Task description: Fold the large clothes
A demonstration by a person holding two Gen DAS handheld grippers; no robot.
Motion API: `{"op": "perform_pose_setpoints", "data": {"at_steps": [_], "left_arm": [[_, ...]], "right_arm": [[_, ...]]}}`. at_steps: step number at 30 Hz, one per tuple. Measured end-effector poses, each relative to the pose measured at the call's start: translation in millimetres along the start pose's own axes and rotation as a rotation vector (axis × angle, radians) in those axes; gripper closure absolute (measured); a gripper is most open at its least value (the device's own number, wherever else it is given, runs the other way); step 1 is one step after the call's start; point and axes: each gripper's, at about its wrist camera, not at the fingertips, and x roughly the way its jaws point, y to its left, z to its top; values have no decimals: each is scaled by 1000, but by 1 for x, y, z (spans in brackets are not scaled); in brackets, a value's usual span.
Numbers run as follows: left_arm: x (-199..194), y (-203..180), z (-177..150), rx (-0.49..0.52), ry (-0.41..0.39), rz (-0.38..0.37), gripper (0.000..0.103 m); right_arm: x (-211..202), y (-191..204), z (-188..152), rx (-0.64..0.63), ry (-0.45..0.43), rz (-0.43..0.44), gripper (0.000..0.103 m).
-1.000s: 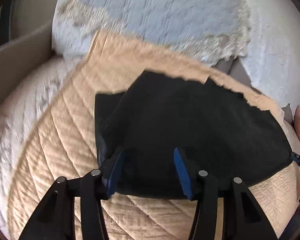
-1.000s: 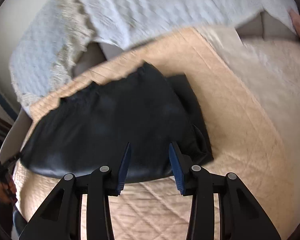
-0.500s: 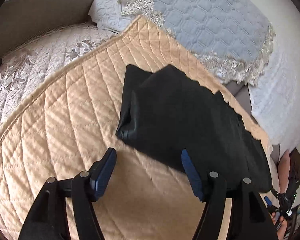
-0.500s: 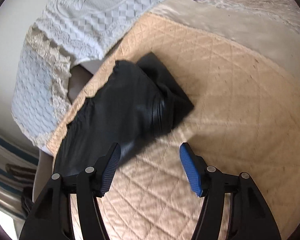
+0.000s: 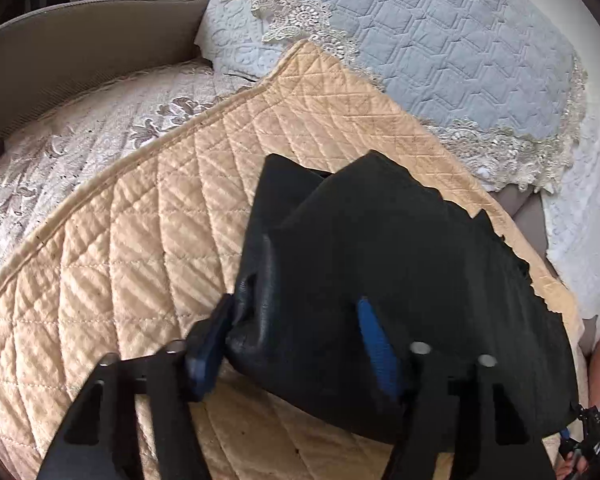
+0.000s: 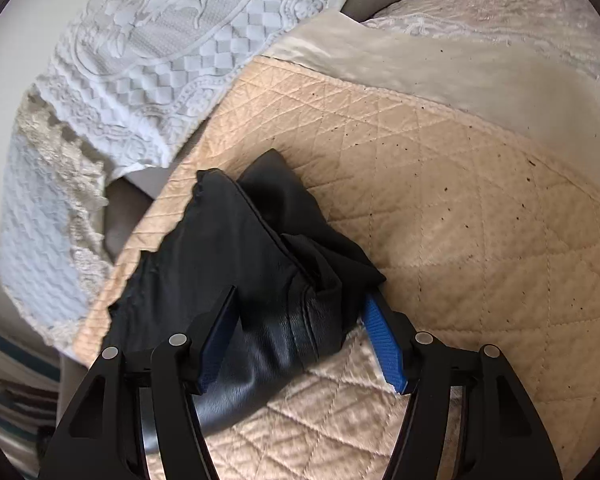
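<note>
Black garment [image 5: 400, 280] folded, lying on tan quilted cover [image 5: 140, 240] of bed. Left hand-held gripper [image 5: 296, 340] closing around its left end, pads seemingly pressing the bunched fabric. Right hand-held gripper [image 6: 300, 340] straddling the garment's right end [image 6: 260, 280], jaws wide, not gripping.

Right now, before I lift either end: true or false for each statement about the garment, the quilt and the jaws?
1. The black garment lies on the tan quilt. True.
2. The garment is spread flat in one layer. False: it is folded and bunched.
3. The left gripper has garment between its jaws. True; they are closing.
4. The right gripper points at bare quilt only. False: the garment's end sits between its jaws.
</note>
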Motion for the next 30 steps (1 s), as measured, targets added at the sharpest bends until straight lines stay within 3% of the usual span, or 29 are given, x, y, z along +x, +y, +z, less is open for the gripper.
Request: {"op": "perform_pose_setpoints", "data": {"at_steps": [2, 3, 5, 11, 16, 22, 25, 28, 30], "left_arm": [[1, 1, 5, 2, 8, 18, 67], [0, -1, 8, 14, 15, 36, 77], [-7, -4, 15, 40, 28, 35, 82], [-63, -5, 14, 116, 0, -36, 85], [-104, 21, -19, 128, 45, -74, 85], [-98, 42, -47, 141, 100, -70, 80], [-114, 39, -41, 152, 83, -79, 76], [-145, 40, -34, 198, -12, -59, 76], [-160, 31, -31, 237, -67, -76, 73]], "right_arm": [[3, 1, 4, 0, 15, -32, 73], [4, 0, 6, 14, 31, -14, 77], [-7, 3, 8, 11, 35, 8, 82], [-70, 4, -9, -44, 58, 50, 84], [-122, -23, -50, -37, 107, 24, 84], [-117, -42, -68, -68, 183, -36, 76], [-133, -26, -65, -142, 143, -55, 71], [-158, -4, -65, -275, 33, -102, 64], [-168, 9, -66, -324, -37, -65, 63]]}}
